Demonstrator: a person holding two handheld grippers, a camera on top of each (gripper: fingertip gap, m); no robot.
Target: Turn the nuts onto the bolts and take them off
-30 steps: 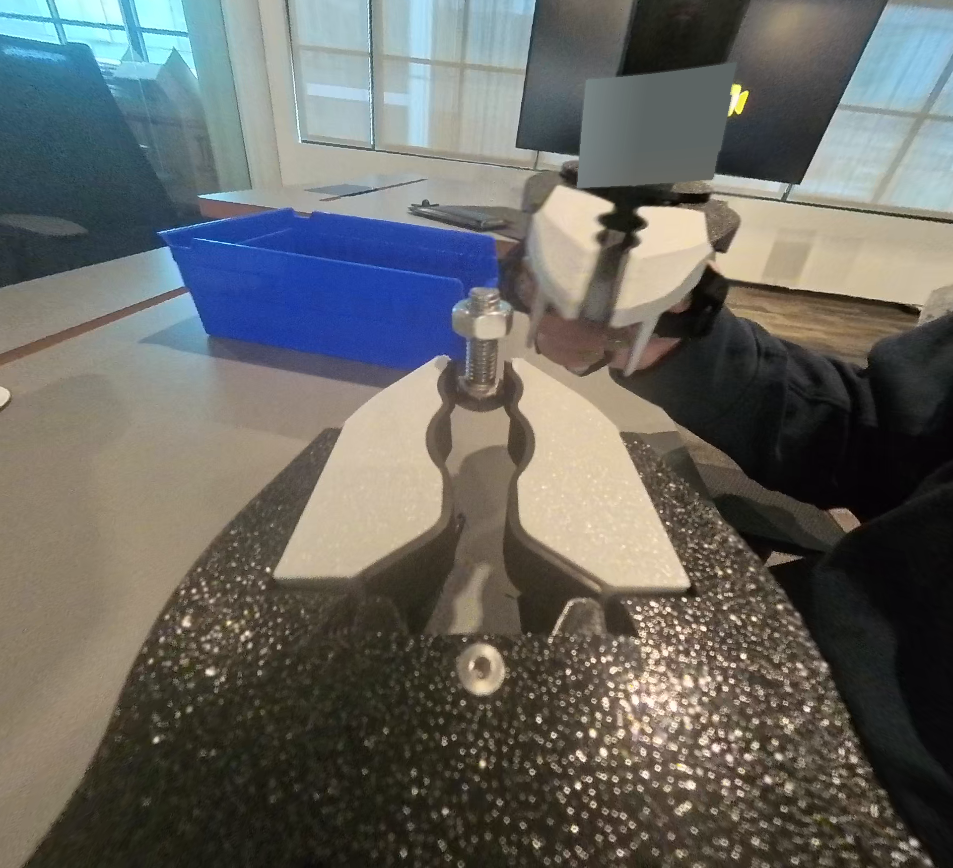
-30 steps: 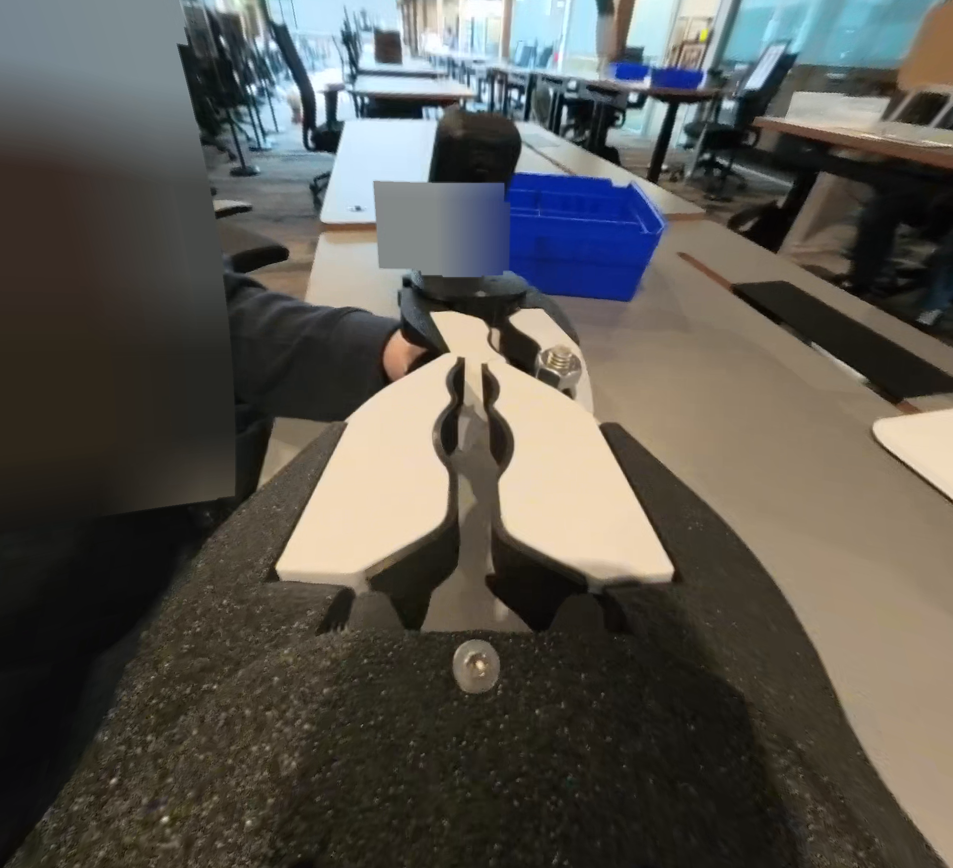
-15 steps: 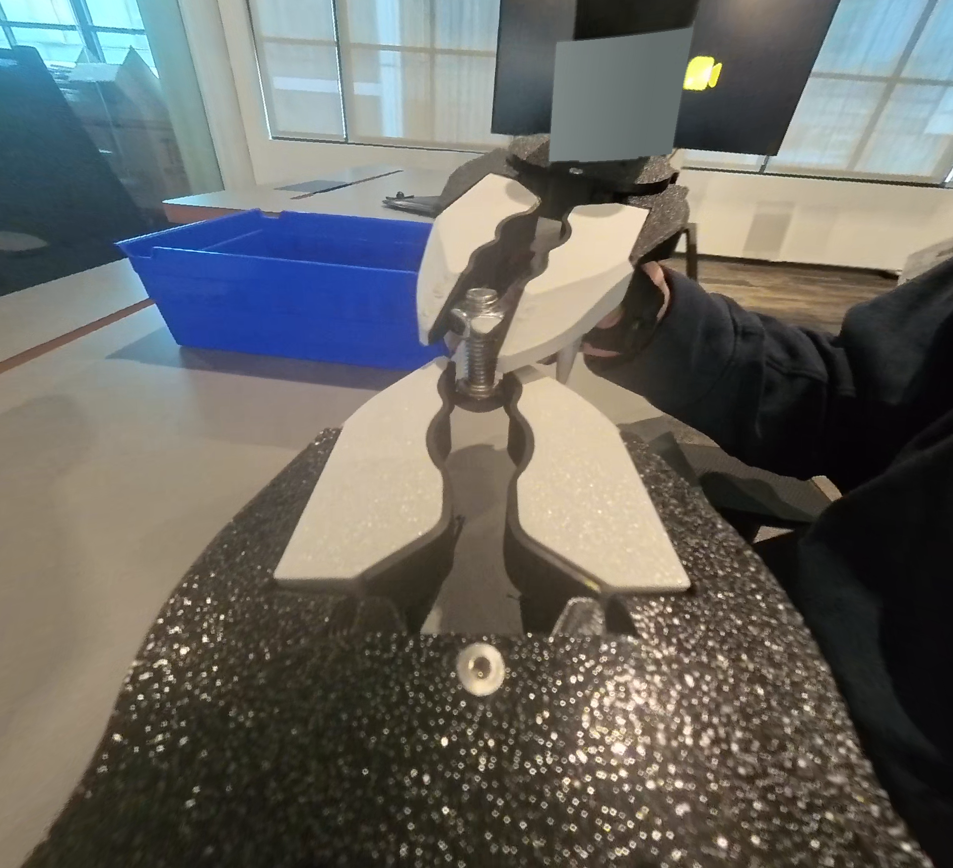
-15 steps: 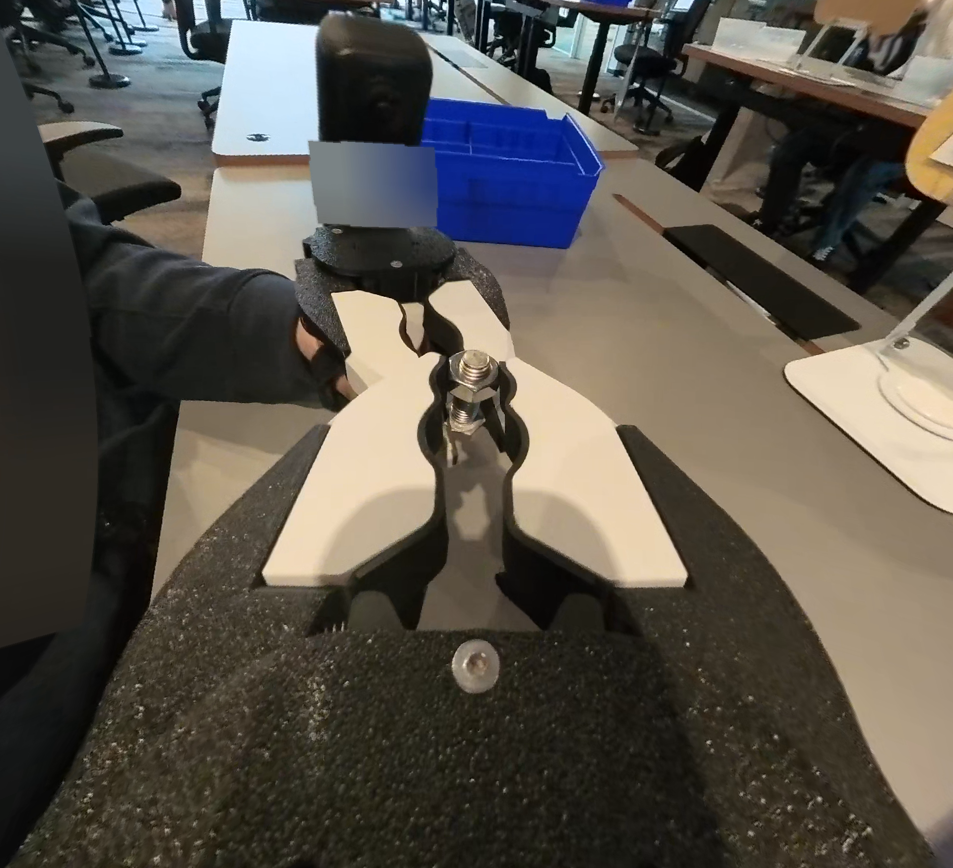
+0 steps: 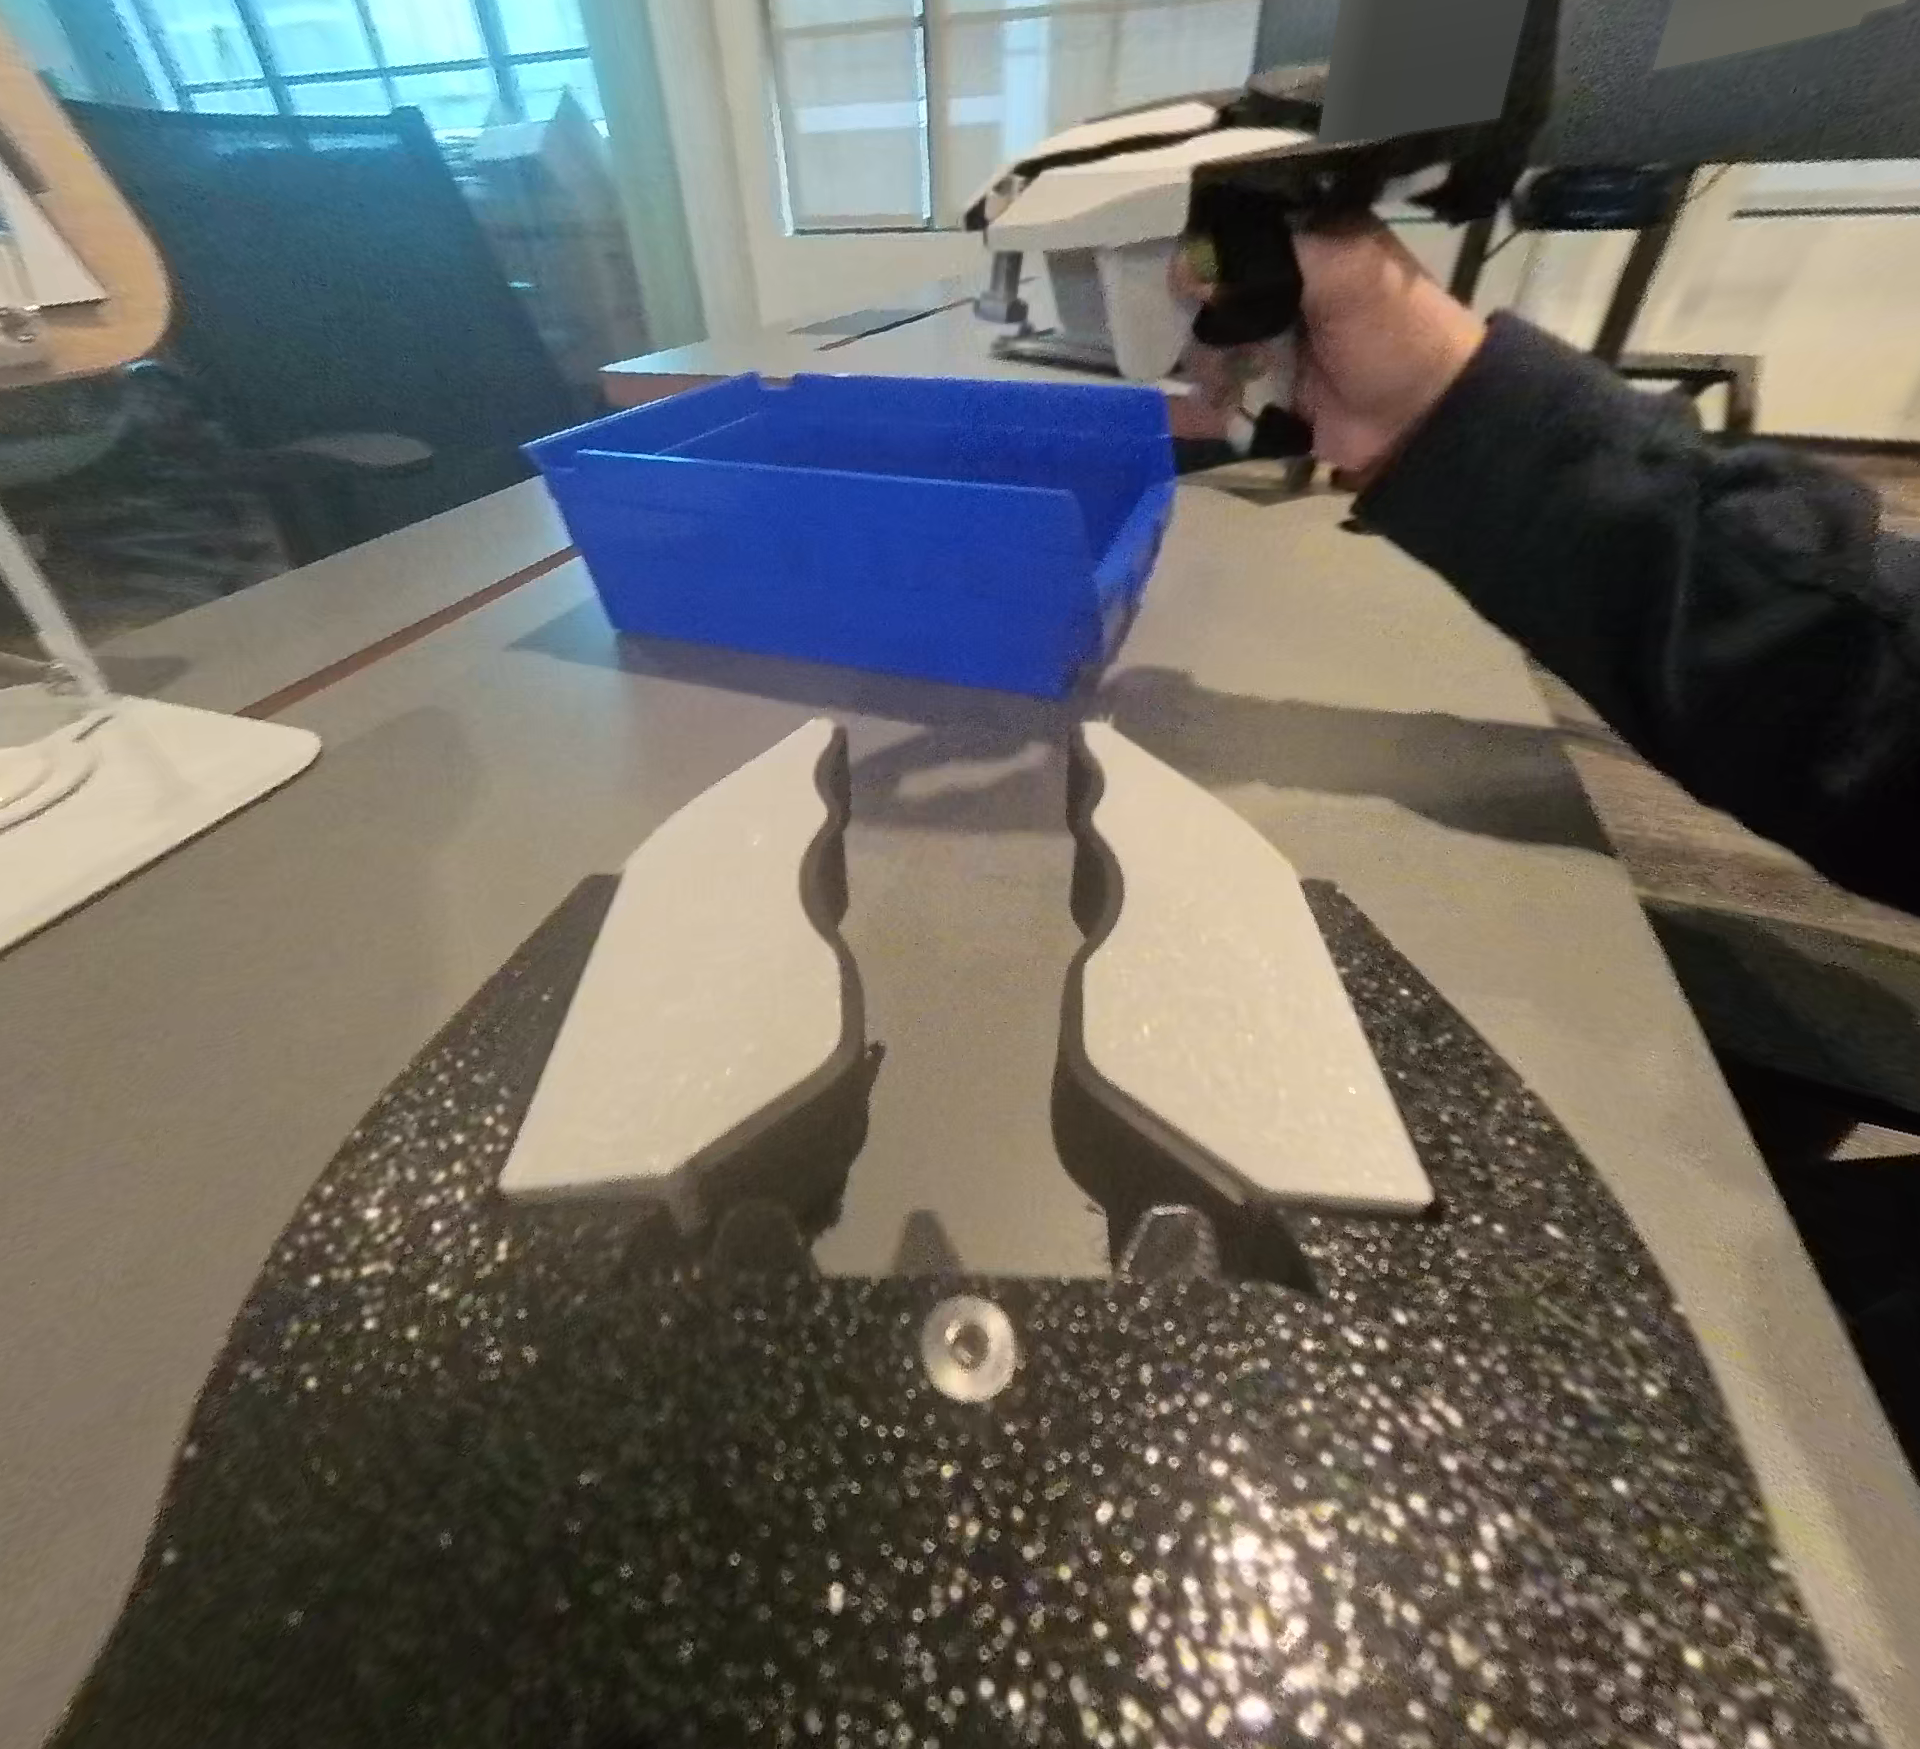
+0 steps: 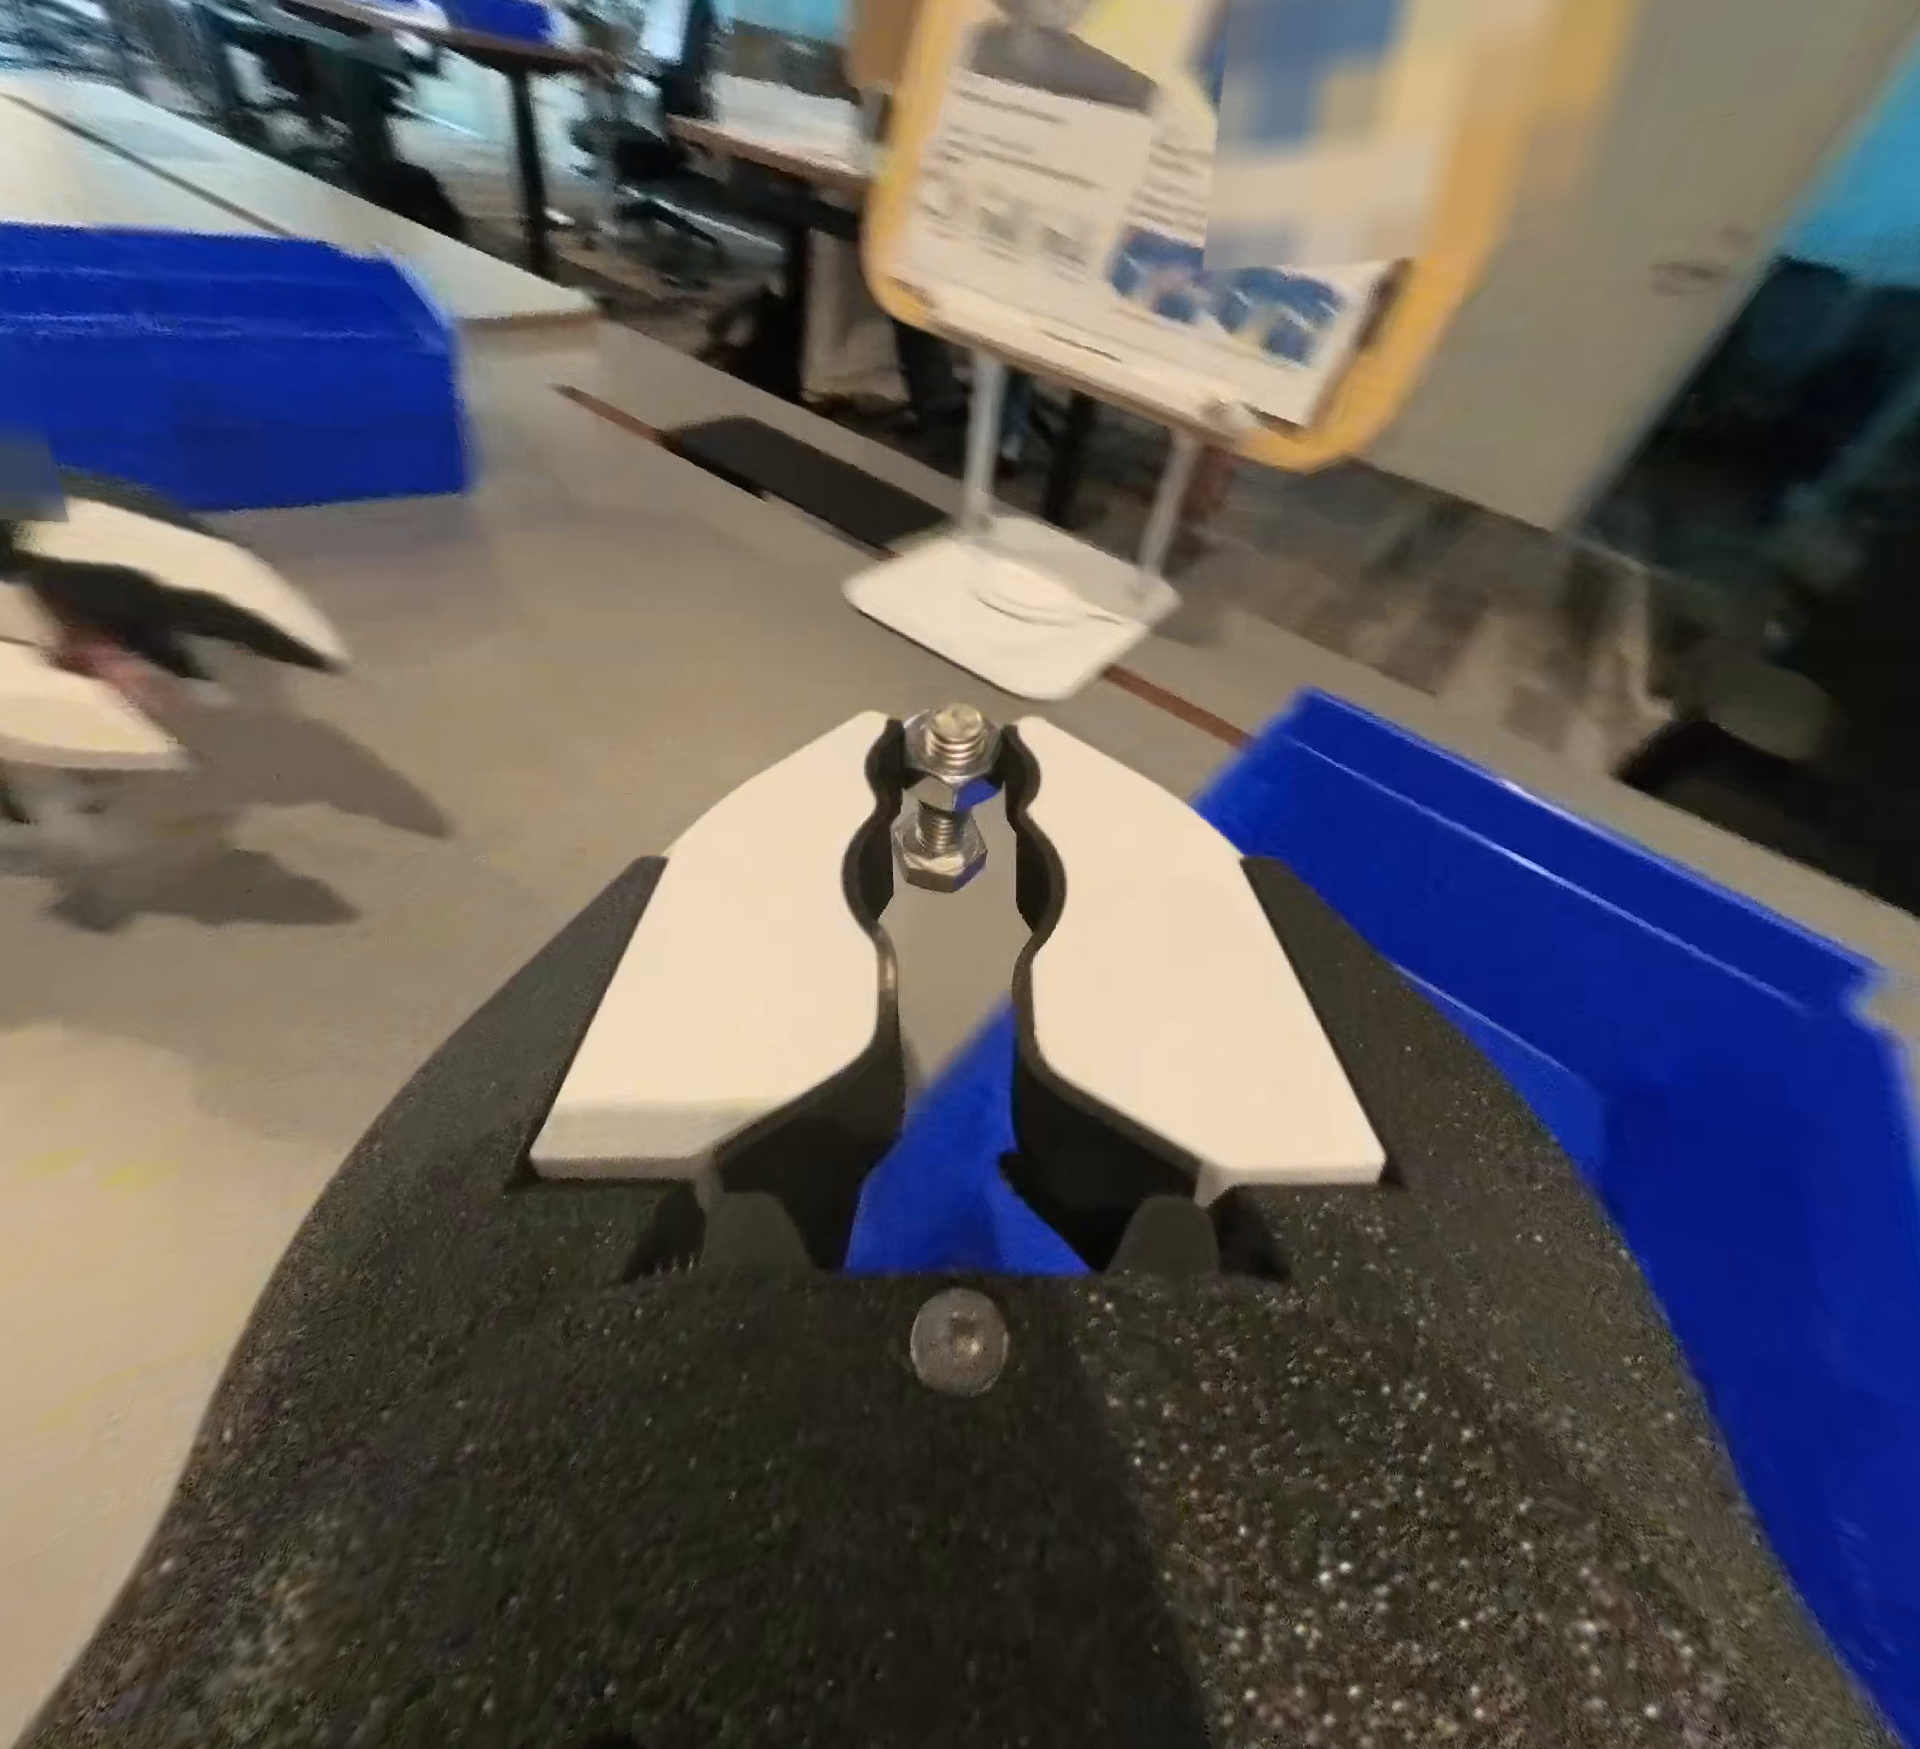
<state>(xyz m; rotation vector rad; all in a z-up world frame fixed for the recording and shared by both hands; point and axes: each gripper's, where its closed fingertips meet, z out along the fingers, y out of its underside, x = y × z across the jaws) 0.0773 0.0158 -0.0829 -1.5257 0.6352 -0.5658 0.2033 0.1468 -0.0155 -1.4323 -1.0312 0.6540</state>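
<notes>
My right gripper (image 6: 948, 749) is shut on a steel nut (image 6: 951, 757) threaded on a short bolt (image 6: 940, 852). The bolt's head points back toward the camera. It hangs in the air over the near corner of a blue bin (image 6: 1558, 993). My left gripper (image 5: 956, 759) is open and empty, low over the grey table (image 5: 312, 920), and shows blurred at the left of the right wrist view (image 6: 156, 598). In the left wrist view a hand holds the right gripper (image 5: 1091, 234) high at the upper right, beyond another blue bin (image 5: 852, 546).
The second blue bin also shows at the far left of the right wrist view (image 6: 208, 369). A white stand base (image 6: 1008, 608) carries a yellow-edged sign board (image 6: 1143, 141); the base also shows in the left wrist view (image 5: 125, 785). A dark sleeve (image 5: 1662, 577) crosses the table's right edge. Spacing between my two grippers at the tips: around 20 cm.
My left gripper opened and let go of the bolt. My right gripper closed on the nut and carried nut and bolt away to the right, over a blue bin.
</notes>
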